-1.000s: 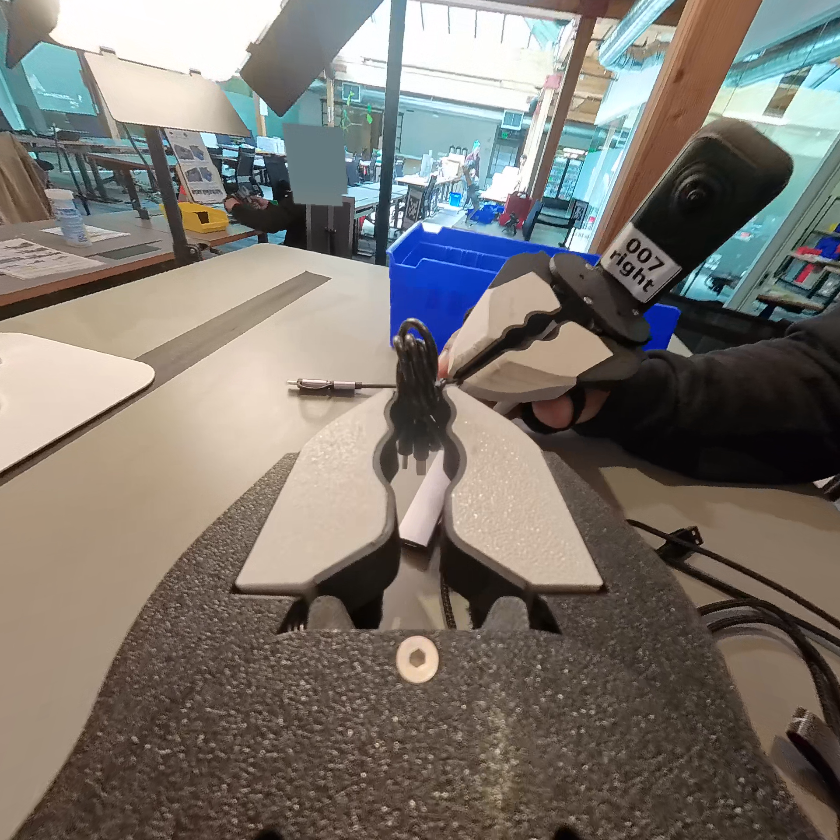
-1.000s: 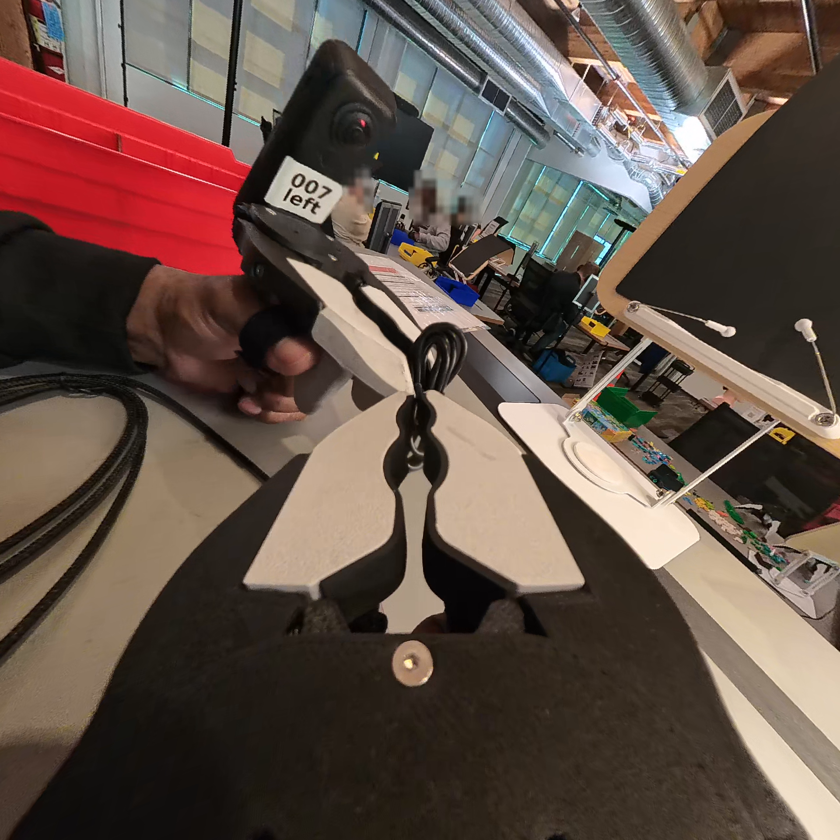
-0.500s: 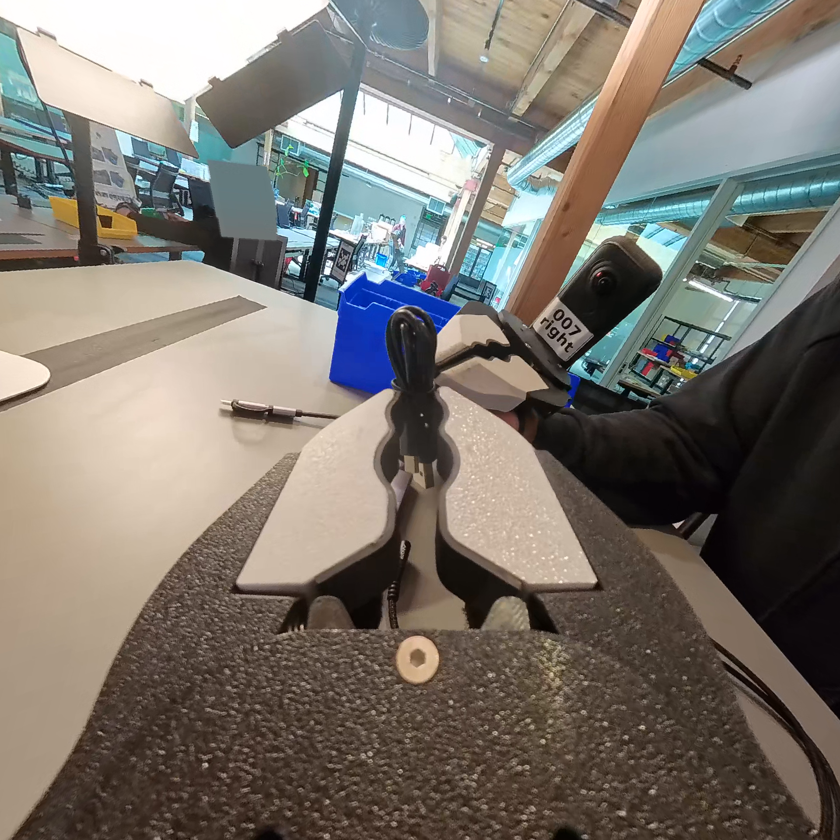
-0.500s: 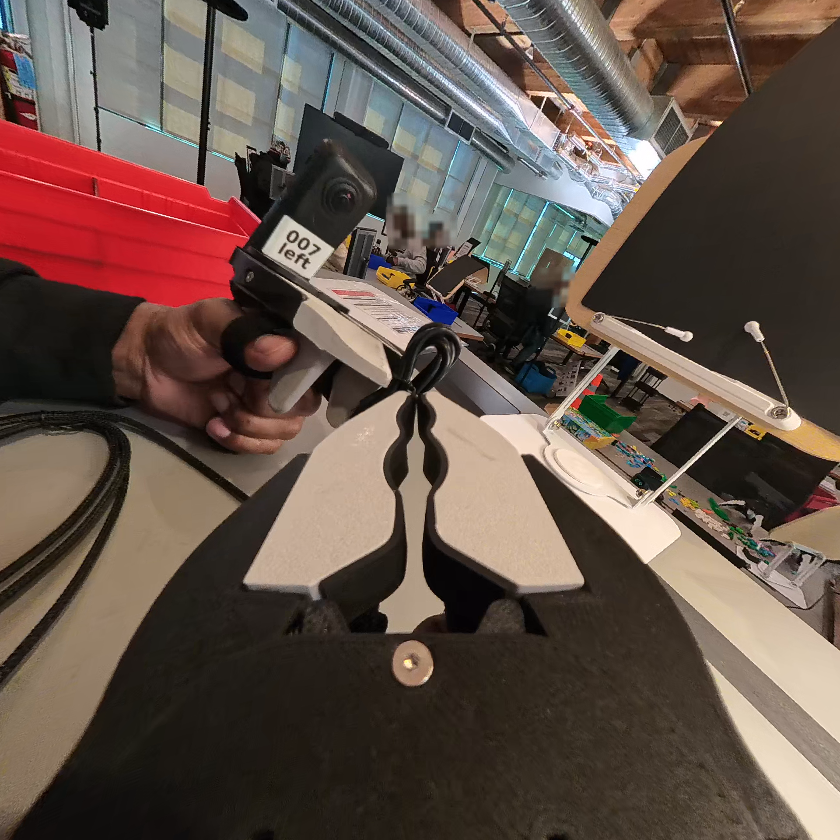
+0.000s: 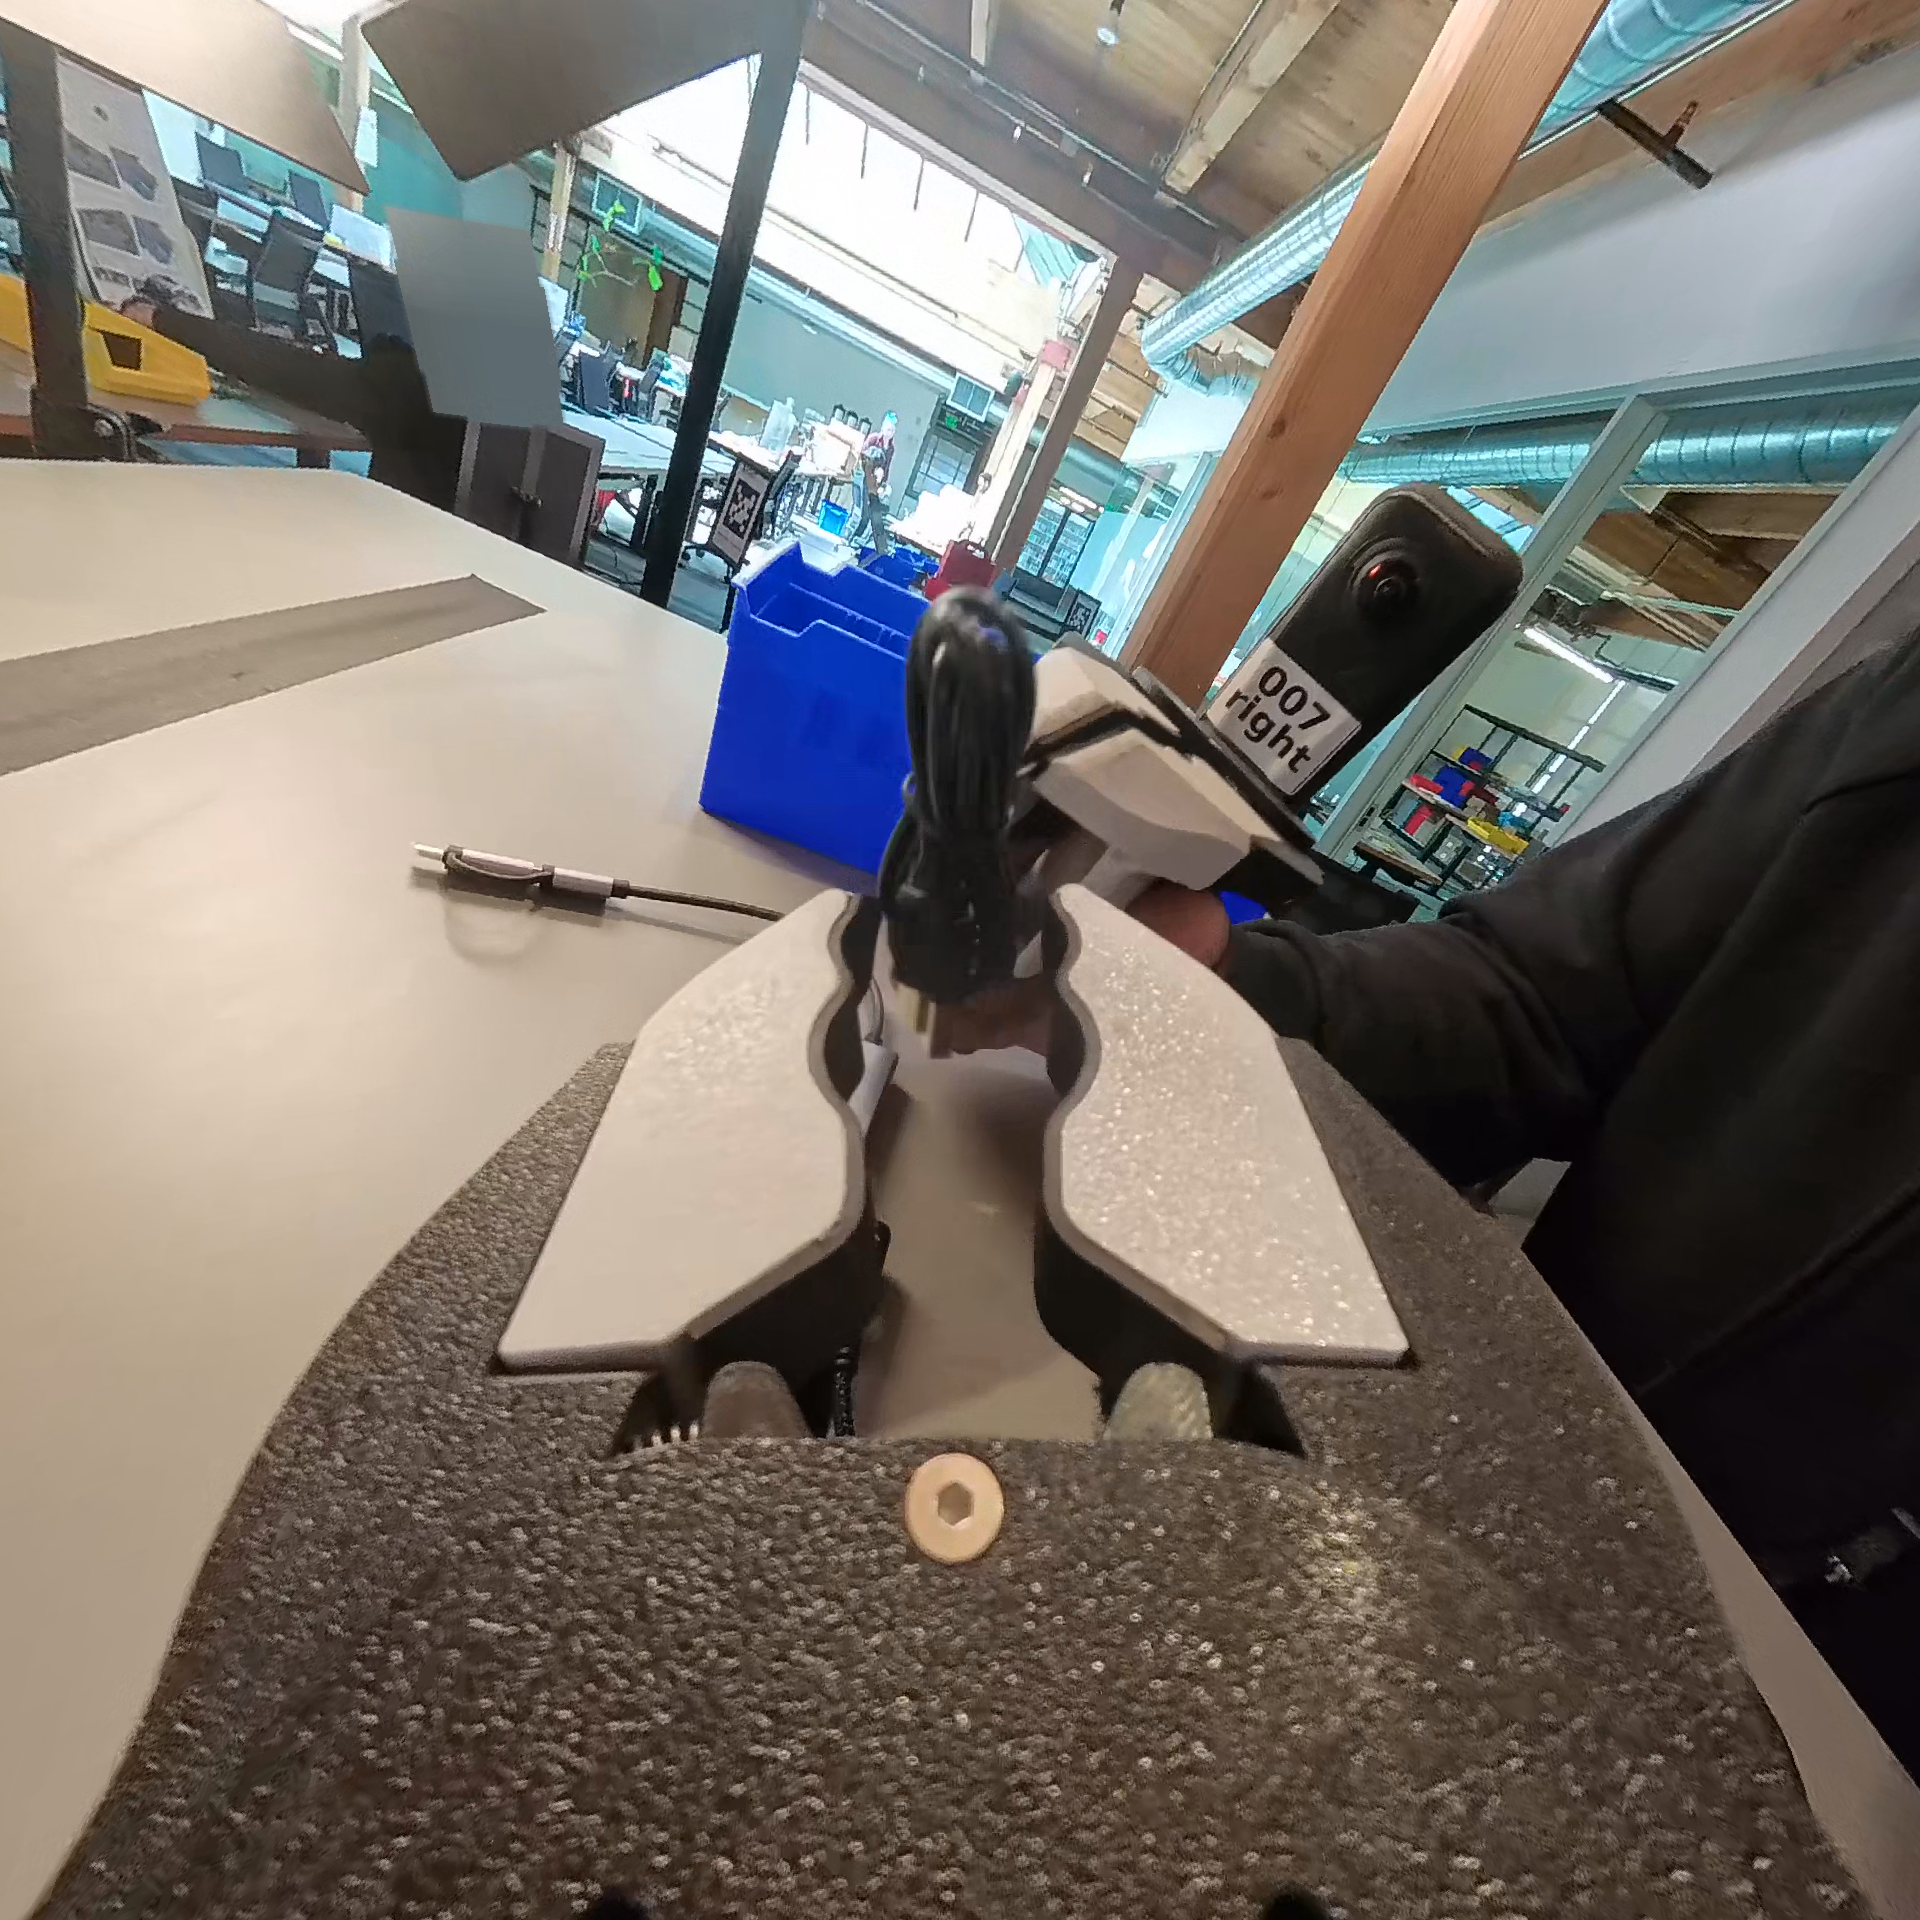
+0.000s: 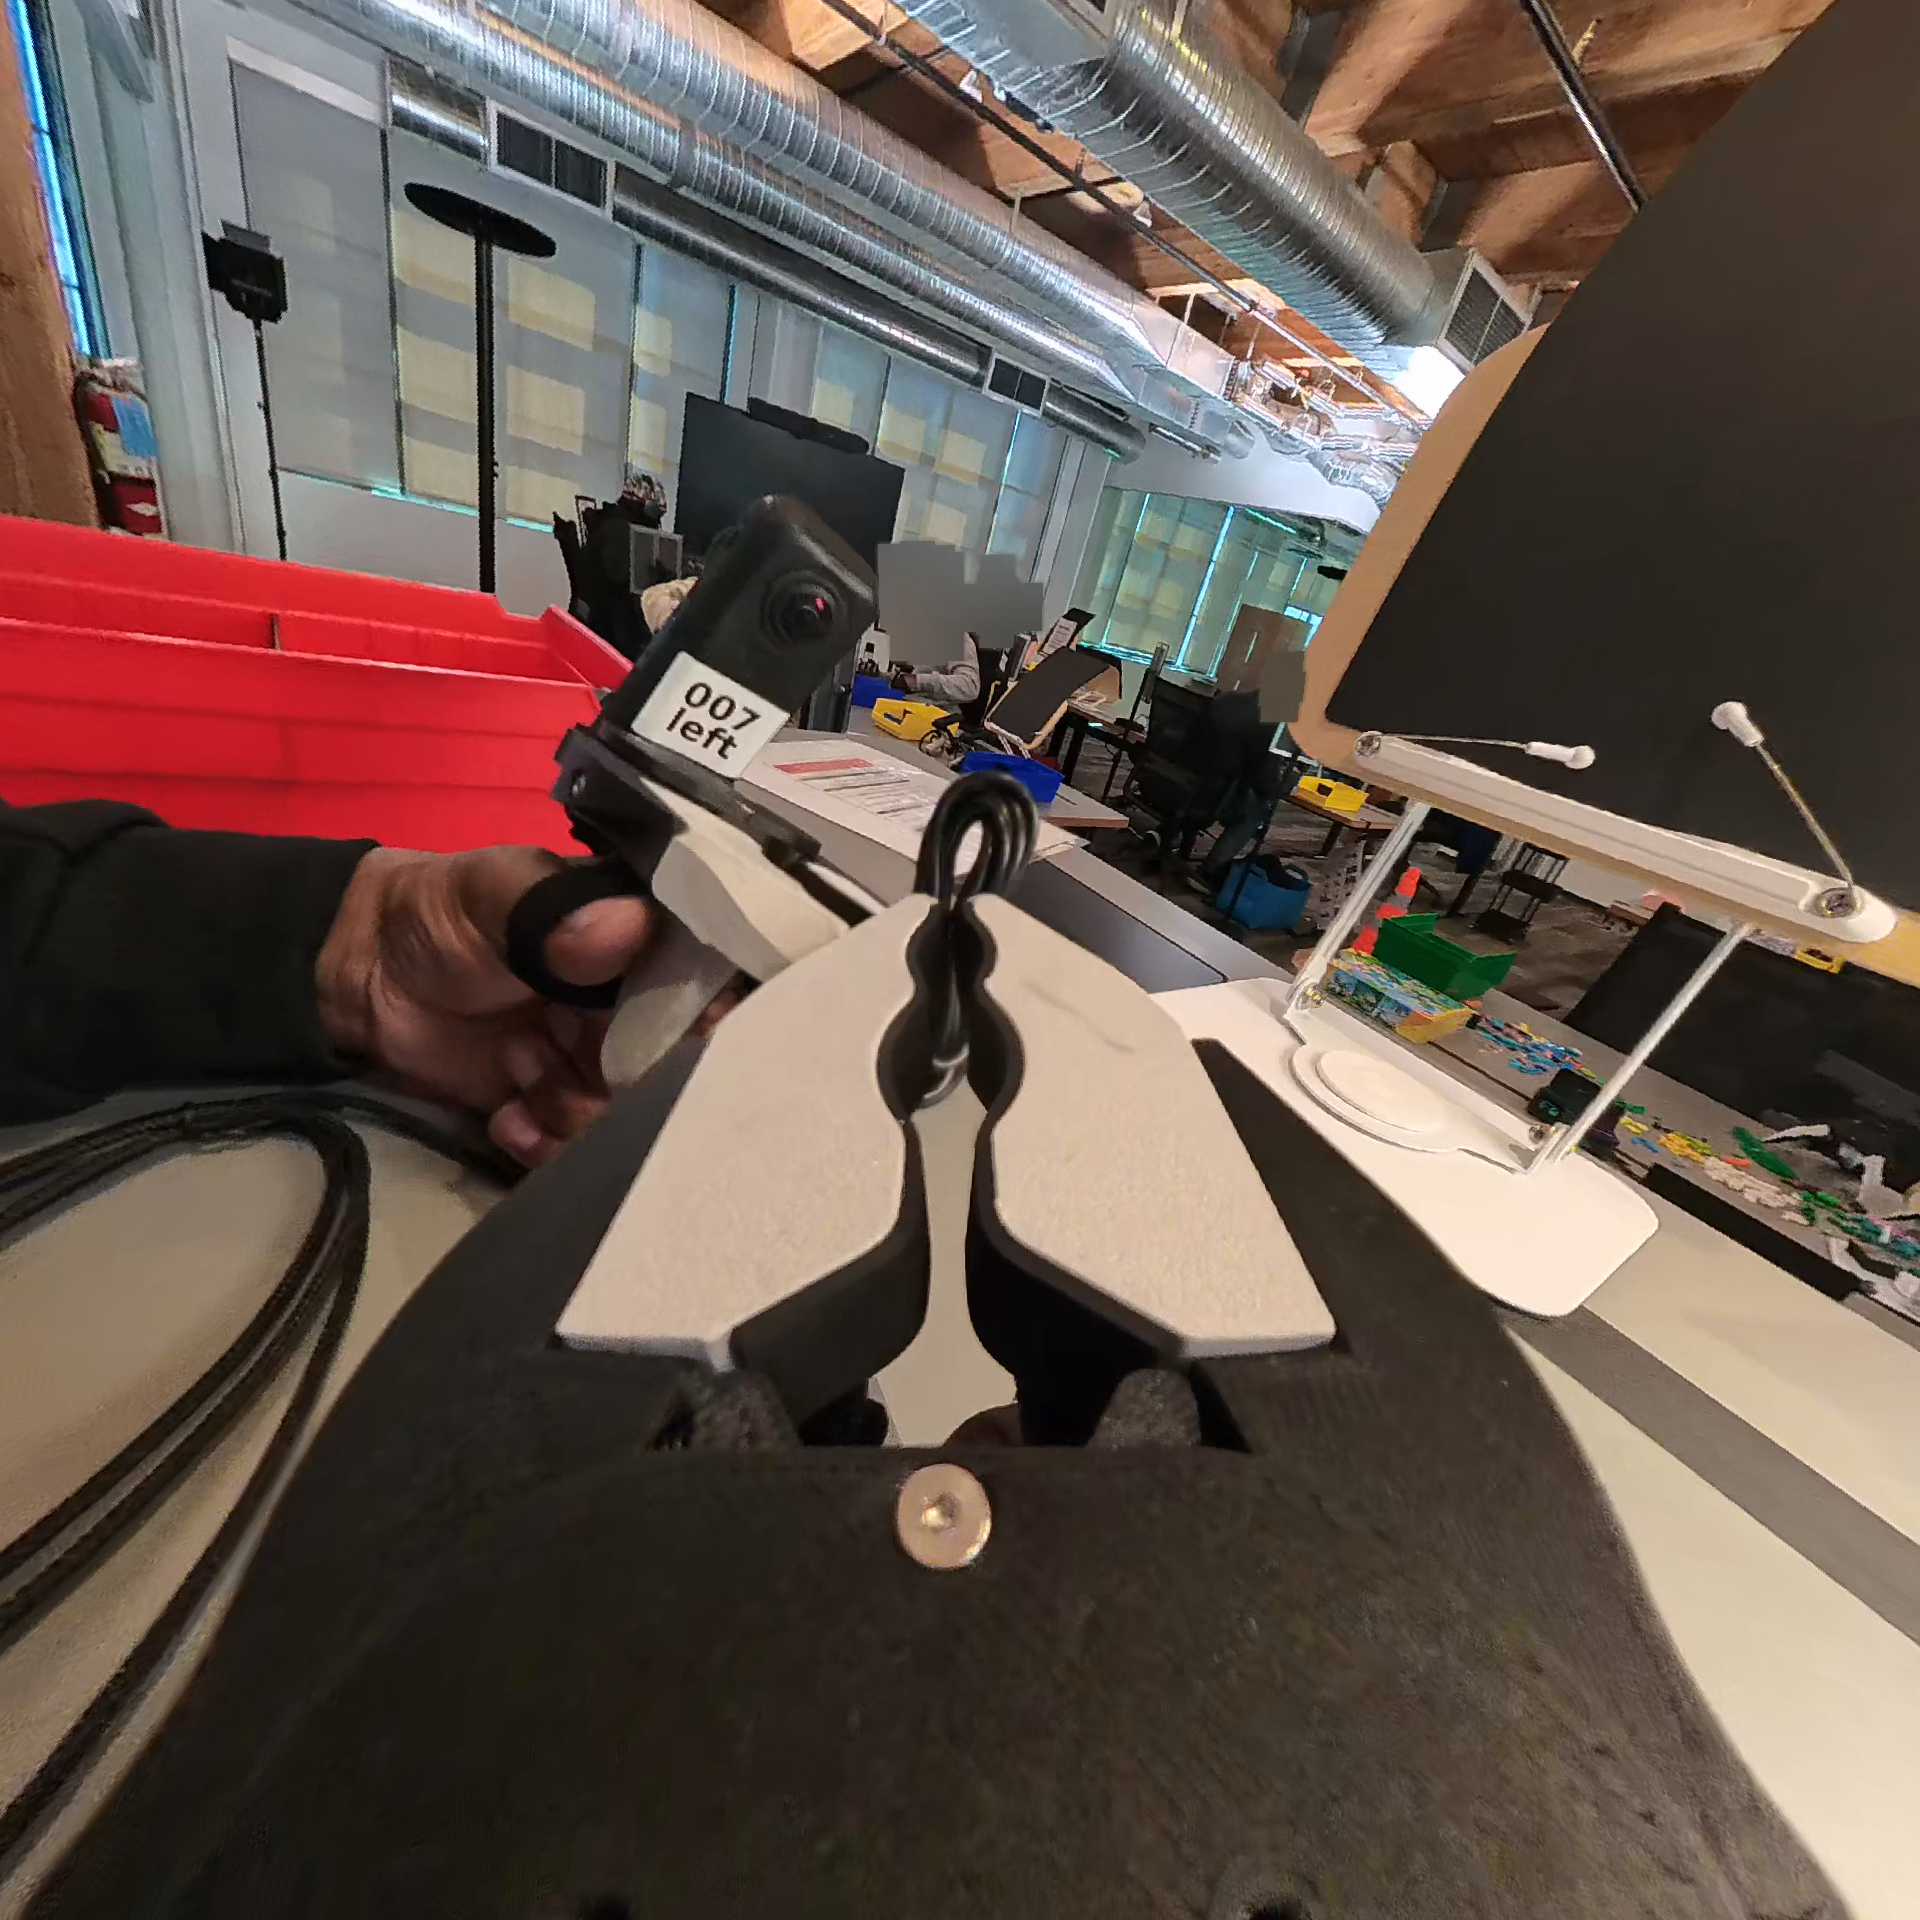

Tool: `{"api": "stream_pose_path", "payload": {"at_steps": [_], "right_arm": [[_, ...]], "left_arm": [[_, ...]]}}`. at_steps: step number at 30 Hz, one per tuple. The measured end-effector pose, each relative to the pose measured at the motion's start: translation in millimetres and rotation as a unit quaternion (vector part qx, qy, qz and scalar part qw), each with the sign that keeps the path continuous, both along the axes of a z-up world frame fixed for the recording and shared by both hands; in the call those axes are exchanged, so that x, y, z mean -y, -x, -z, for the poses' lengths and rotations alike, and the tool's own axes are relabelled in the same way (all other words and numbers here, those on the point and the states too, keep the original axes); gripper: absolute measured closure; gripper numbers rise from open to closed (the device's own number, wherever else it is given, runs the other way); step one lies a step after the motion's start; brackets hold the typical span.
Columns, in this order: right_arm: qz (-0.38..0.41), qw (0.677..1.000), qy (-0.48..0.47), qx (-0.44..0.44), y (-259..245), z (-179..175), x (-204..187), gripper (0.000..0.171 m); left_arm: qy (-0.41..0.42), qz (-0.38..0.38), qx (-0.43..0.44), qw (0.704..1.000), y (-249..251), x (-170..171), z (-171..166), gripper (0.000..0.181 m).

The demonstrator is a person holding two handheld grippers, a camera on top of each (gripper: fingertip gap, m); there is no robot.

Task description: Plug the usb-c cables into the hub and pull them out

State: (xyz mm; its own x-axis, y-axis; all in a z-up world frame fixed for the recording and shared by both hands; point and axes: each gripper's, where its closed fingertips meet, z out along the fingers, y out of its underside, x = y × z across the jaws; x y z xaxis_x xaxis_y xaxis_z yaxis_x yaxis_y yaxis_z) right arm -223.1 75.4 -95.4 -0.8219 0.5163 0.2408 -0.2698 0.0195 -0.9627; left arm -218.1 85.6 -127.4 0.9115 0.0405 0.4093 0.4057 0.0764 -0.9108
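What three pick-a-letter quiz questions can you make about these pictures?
1. Where does the grey plug lie?
A. On the floor
B. On the table
C. Inside a drawer

2. What colour is the big bin behind the hand holding the left gripper?
A. Red
B. Purple
C. White

3. How is the right gripper?
A. Open and empty
B. Shut on a pen
C. Shut on the black cable bundle

Answers:
1 B: the plug rests flat on the grey tabletop, its thin cable trailing off.
2 A: its walls are bright red.
3 C: its fingers are pressed together with the cable's loop poking out above the tips.
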Motion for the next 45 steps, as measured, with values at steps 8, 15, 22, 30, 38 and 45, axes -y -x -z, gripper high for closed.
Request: {"api": "stream_pose_path", "payload": {"at_steps": [8,15,22,30,38,45], "right_arm": [[-0.005,1.0,0.003,0.002,-1,1,3,0.171],[0.023,0.997,-0.056,-0.053,-2,7,6,0.17],[0.009,0.995,-0.054,-0.083,-11,0,3,0.166],[-0.012,0.998,-0.022,-0.051,-6,-3,-8,0.162],[-0.047,0.997,-0.049,-0.042,-15,4,2,0.167],[-0.032,0.993,-0.102,-0.046,-10,13,1,0.171]], "left_arm": [[-0.016,-0.005,-0.003,1.0,0,-2,-4,0.161],[-0.015,-0.051,-0.018,0.998,9,-1,-5,0.162],[-0.039,-0.026,-0.027,0.999,1,1,-12,0.162],[-0.053,0.002,-0.037,0.998,-6,6,-17,0.162],[-0.016,0.02,-0.055,0.998,-14,0,-8,0.162],[0.043,0.008,-0.083,0.996,-12,2,4,0.162]]}}
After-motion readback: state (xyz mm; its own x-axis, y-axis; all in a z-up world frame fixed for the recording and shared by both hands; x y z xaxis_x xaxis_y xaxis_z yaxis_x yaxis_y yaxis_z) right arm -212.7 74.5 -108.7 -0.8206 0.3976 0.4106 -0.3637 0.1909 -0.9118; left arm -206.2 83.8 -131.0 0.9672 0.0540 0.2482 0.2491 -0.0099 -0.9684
